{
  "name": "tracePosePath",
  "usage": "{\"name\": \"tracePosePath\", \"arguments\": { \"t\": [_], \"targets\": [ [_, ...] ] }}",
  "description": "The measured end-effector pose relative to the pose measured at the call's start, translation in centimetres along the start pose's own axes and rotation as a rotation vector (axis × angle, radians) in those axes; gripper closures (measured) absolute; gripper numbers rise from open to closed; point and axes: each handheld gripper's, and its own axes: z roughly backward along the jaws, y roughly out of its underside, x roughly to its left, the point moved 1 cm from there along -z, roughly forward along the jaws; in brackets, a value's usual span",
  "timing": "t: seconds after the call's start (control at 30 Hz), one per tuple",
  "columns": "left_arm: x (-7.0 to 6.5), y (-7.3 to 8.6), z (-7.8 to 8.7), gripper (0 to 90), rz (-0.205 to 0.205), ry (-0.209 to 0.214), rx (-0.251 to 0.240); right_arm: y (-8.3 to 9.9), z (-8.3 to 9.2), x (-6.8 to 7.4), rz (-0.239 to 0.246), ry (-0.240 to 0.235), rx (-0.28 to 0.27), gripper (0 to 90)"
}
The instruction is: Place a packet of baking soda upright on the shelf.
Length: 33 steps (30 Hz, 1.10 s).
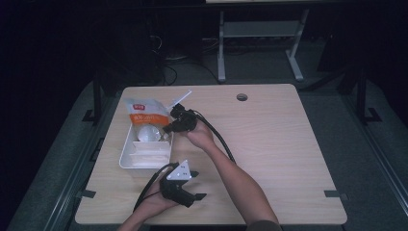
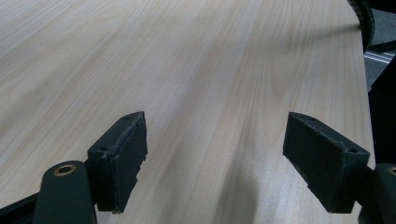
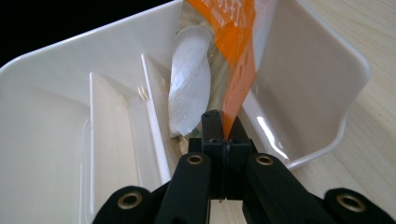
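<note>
While my right gripper (image 3: 224, 140) sits at the near corner of the tray, its two jaws are pressed together on the edge of one orange-and-clear bag (image 3: 236, 60), pinching the thin film between the pads. From the right gripper view I count one bag, with one pale rounded item (image 3: 191, 93) showing through its clear part, resting in the tray's end compartment. That white tray (image 3: 322, 70) is a single piece with two upright dividers that I can see, which split it into three sections; the other two hold what looks like white material, though I cannot tell what it is. In the high view the right gripper (image 1: 179, 120) is just over the tray's right rim, and the bag (image 1: 143, 113) spills out past the tray's far end onto the wooden surface (image 1: 269, 144).

My left gripper (image 2: 212, 154) is well apart from all that. Its two jaws stand wide open with nothing between them, only bare wood grain beyond. In the high view it (image 1: 185, 190) lies near the front edge of the surface, held in my left hand (image 1: 154, 199), just below the tray (image 1: 126, 154), with one black cable trailing from each gripper.
</note>
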Motion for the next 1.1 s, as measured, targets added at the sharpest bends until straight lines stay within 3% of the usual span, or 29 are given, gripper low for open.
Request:
{"name": "tracePosePath", "arguments": {
  "t": [0.23, 0.63, 1.1],
  "targets": [
    [0.1, 0.0, 0.0, 21.4, 0.003, 0.001, -0.002, -0.1, 0.4, -0.1, -0.015, -0.028, -0.029, 85.3],
    [0.0, 0.0, 0.0, 21.4, 0.003, 0.000, -0.001, -0.1, 2.0, 0.1, -0.015, -0.032, -0.048, 78.6],
    [0.0, -0.1, 0.0, 21.3, 0.002, -0.013, -0.011, 1.5, 5.7, -0.5, -0.042, 0.000, -0.095, 73.1]
  ]
}}
